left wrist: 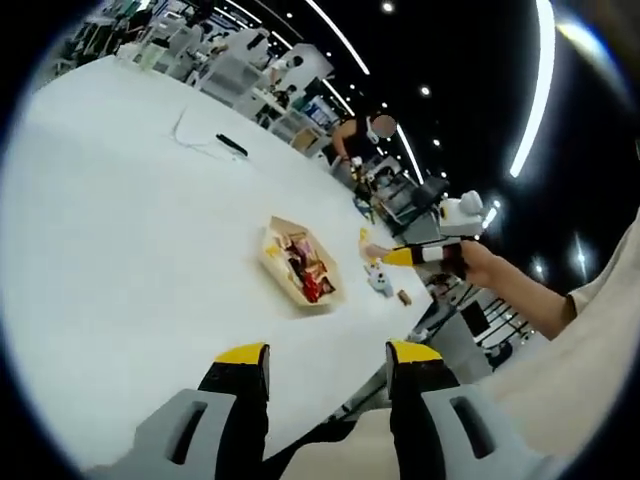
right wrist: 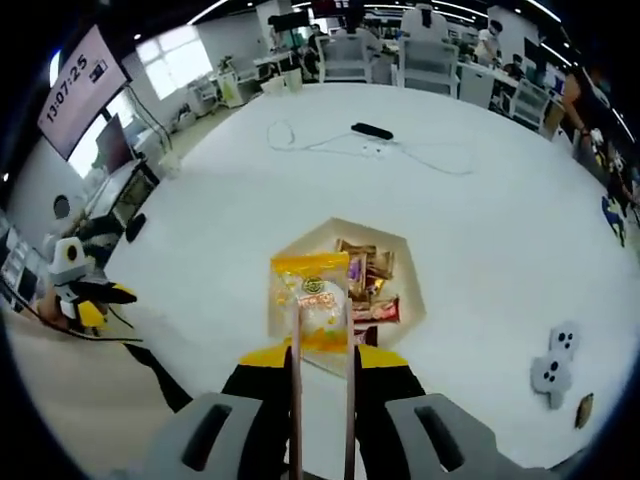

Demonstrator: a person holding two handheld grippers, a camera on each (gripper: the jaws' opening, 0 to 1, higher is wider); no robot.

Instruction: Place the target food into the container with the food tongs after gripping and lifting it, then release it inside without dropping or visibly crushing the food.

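Food: yellow snack packet (right wrist: 312,298), pinched in my food tongs (right wrist: 322,400), upright, long axis along the tongs.
Tongs: clamped in my right gripper (right wrist: 322,372), jaws closed on the arms.
Container: hexagonal tray (right wrist: 413,262) of wrapped snacks, just ahead of and under the packet; the drop, I judge, goes forward and down.
Left gripper (left wrist: 327,357): jaws apart, empty, well back from the tray (left wrist: 272,262).
Surface: white table (right wrist: 480,210); cable (right wrist: 420,152) far side.
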